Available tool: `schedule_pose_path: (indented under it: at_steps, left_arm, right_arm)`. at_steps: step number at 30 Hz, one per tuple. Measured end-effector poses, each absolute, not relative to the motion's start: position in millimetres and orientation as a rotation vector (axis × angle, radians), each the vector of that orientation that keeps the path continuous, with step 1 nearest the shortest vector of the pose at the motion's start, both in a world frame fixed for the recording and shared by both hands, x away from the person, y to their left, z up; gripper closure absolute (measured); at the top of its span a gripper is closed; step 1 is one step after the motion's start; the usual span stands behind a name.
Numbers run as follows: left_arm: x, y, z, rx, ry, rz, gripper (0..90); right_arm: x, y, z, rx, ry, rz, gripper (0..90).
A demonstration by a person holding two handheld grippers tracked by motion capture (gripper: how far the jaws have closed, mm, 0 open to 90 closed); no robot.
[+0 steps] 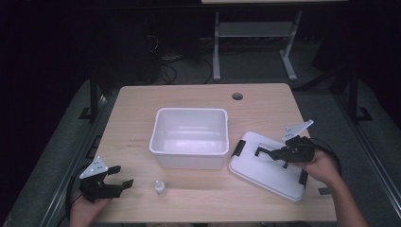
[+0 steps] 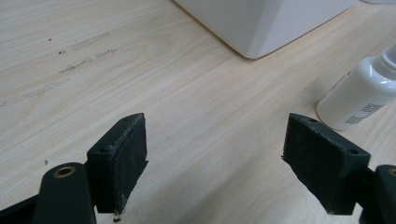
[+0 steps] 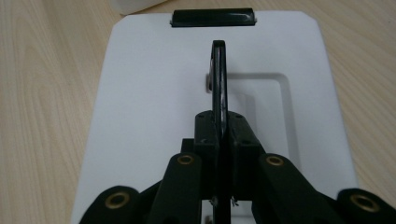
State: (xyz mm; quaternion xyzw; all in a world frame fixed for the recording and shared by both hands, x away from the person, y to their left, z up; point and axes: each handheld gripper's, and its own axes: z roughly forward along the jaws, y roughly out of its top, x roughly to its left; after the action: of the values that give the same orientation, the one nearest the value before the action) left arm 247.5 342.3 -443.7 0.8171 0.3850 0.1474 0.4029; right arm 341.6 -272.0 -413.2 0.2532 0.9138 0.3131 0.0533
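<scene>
Left gripper [image 1: 117, 176] idling wide open near the tabletop's front-left corner, small bottle [image 1: 160, 187] just beside. Right gripper [image 1: 265, 152] clamped on the lid's handle [image 3: 219, 70], lid [image 1: 265, 170] right of the tub [image 1: 189, 137]. Probably next: lift, swing over tub, line up.

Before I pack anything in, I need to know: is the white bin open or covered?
Open. The white bin shows a bare inside, and its lid lies flat on the table beside it.

Your left tongs [image 1: 122, 176] sit at the lower left of the frame, jaws spread wide; your right tongs [image 1: 259, 152], centre right, are clamped together.
</scene>
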Motion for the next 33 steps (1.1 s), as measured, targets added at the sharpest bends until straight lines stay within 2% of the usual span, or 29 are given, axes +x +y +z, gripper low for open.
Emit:
schedule_pose_path:
  at_steps: [9,22,33]
  left_arm:
    - [247.4,342.2,-443.9,2.068,0.970,0.371,21.2]
    - [247.8,341.9,-444.5,2.075,0.965,0.364,21.1]
    - [246.9,341.8,-441.1,2.081,0.957,0.372,21.1]
  right_arm:
    - [340.0,-272.7,-412.9,0.775,2.769,0.961,82.4]
    - [331.1,-275.5,-406.1,0.791,2.727,1.002,68.4]
    - [314.6,-275.7,-395.3,0.767,2.666,1.038,61.7]
